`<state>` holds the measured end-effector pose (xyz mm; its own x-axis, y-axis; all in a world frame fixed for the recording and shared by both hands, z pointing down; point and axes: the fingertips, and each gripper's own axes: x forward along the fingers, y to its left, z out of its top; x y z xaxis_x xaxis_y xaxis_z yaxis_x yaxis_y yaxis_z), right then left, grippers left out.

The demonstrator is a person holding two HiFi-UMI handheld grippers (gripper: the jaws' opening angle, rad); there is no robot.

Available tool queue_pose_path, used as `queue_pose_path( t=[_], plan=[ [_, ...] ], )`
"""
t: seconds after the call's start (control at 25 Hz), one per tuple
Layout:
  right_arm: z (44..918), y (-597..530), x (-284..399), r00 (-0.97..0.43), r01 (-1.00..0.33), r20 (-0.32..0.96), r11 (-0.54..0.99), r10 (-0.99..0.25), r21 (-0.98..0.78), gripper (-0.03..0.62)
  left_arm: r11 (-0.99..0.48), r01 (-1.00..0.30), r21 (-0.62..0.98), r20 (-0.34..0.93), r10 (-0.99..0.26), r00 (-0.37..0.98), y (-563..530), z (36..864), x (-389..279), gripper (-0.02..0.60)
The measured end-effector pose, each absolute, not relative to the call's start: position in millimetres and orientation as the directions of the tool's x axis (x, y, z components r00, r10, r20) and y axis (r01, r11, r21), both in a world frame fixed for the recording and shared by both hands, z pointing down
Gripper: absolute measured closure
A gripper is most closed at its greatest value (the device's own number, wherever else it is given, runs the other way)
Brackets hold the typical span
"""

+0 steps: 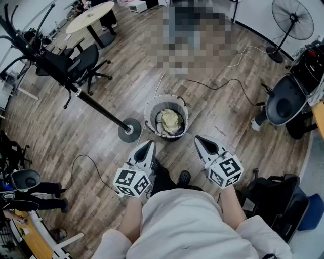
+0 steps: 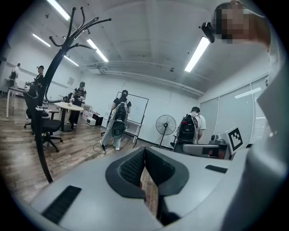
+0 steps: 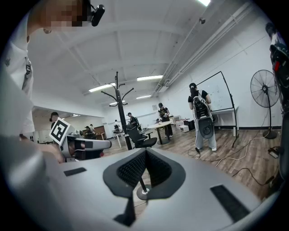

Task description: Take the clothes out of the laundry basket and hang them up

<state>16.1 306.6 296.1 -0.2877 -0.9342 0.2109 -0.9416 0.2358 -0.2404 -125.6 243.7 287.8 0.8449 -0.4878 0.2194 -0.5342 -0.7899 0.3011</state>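
A round grey laundry basket (image 1: pixel 151 108) stands on the wood floor just ahead of me, with pale cream clothes (image 1: pixel 169 120) bunched inside. My left gripper (image 1: pixel 148 145) hangs shut and empty near the basket's near left rim. My right gripper (image 1: pixel 199 139) is also shut and empty, a little to the basket's right. A black coat stand (image 1: pixel 76 89) leans from upper left, its round base (image 1: pixel 129 130) just left of the basket. In the left gripper view the jaws (image 2: pixel 144 151) meet with nothing between them and the stand (image 2: pixel 49 85) rises at left. The right gripper view shows shut jaws (image 3: pixel 145 152) and the stand (image 3: pixel 118 106).
Black office chairs (image 1: pixel 83 63) and a round table (image 1: pixel 91 15) stand at upper left. A standing fan (image 1: pixel 291 23) is at upper right, cables (image 1: pixel 223 83) trail across the floor. A grey chair (image 1: pixel 283 103) sits at right. Several people stand in the room (image 2: pixel 118 119).
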Motion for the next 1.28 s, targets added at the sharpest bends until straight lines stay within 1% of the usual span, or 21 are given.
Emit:
queue_pose_path(
  t=[0.2, 0.44, 0.68, 1.28],
  plan=[
    [296, 310, 10, -0.296, -0.938, 0.204, 0.245, -0.933, -0.245, 0.591, -0.8, -0.519, 0.302, 0.221, -0.471, 0.854, 249, 290, -126, 0.561],
    [302, 315, 5, -0.295, -0.941, 0.223, 0.241, -0.929, -0.239, 0.591, -0.798, -0.518, 0.309, 0.226, -0.467, 0.855, 256, 294, -126, 0.561],
    [311, 315, -7, -0.328, -0.93, 0.231, 0.27, -0.916, -0.248, 0.589, -0.795, -0.526, 0.302, 0.232, -0.474, 0.849, 260, 299, -130, 0.561],
    [318, 260, -21, -0.306, -0.935, 0.262, 0.237, -0.915, -0.264, 0.586, -0.815, -0.498, 0.296, 0.227, -0.446, 0.865, 209, 305, -145, 0.56]
  ],
)
